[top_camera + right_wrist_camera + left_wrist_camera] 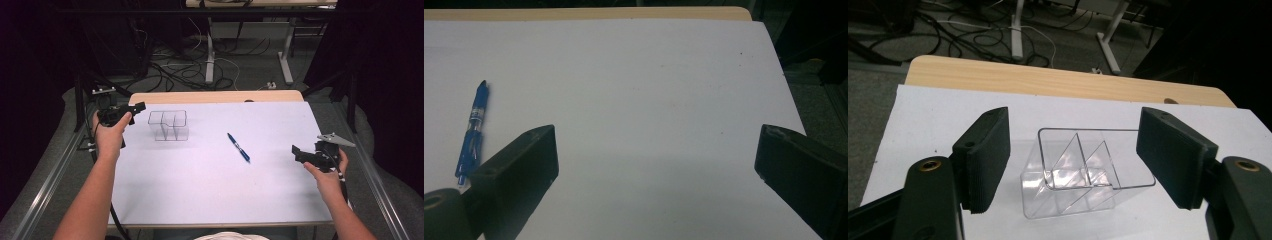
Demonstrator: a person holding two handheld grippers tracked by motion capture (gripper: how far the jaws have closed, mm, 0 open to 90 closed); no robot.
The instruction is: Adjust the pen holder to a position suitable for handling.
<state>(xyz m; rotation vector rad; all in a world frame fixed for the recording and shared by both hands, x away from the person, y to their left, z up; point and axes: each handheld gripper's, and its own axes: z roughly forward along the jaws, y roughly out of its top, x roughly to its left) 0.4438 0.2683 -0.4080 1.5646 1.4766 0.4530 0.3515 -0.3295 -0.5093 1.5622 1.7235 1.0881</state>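
Forearms are entering from the near edge of the high view, each hand carrying one gripper over the white table (pixel 210 190). The right gripper (pixel 299 153) is hovering near the table's right edge, pointing left toward the blue pen (pixel 239 147). In the right gripper view, its jaws are standing wide apart with only bare table surface between them, and the pen (pixel 471 135) is lying flat just beyond the left jaw, clear of it. Farther out, the left gripper (pixel 136 109) is sitting at the far left of the table, aimed at the clear plastic organizer (pixel 168 125), which is standing upright just beside it. In the left gripper view, the jaws are standing apart, framing the organizer (pixel 1080 175) without pressing on it; the organizer's inner dividers are showing. Beyond the white surface, a wooden table edge (pixel 215 96) is showing, then floor cables (pixel 185 70).
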